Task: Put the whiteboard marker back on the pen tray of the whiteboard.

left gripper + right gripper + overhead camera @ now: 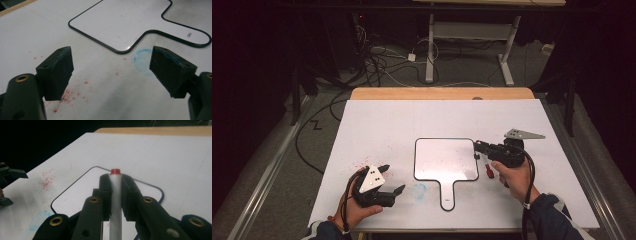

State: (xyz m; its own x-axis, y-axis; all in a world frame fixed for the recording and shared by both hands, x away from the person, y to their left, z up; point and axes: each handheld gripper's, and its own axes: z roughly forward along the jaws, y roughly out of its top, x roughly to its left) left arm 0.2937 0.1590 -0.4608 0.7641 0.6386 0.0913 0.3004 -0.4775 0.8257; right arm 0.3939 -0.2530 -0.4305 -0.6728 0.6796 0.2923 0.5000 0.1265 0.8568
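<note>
A small white dry-erase board with a black rim and a short handle lies flat in the middle of the table. My right gripper reaches over the board's right edge, shut on a white marker with a red end. The marker stands between the pads, its red end just past the fingertips. At the near left, my left gripper rests open in the hand with nothing between its fingers. It faces the board's handle.
A white sheet covers the table. It carries red ink specks by the left hand and a pale blue smudge left of the handle. A small red piece lies by the right hand. Beyond the far edge stand desk legs and cables.
</note>
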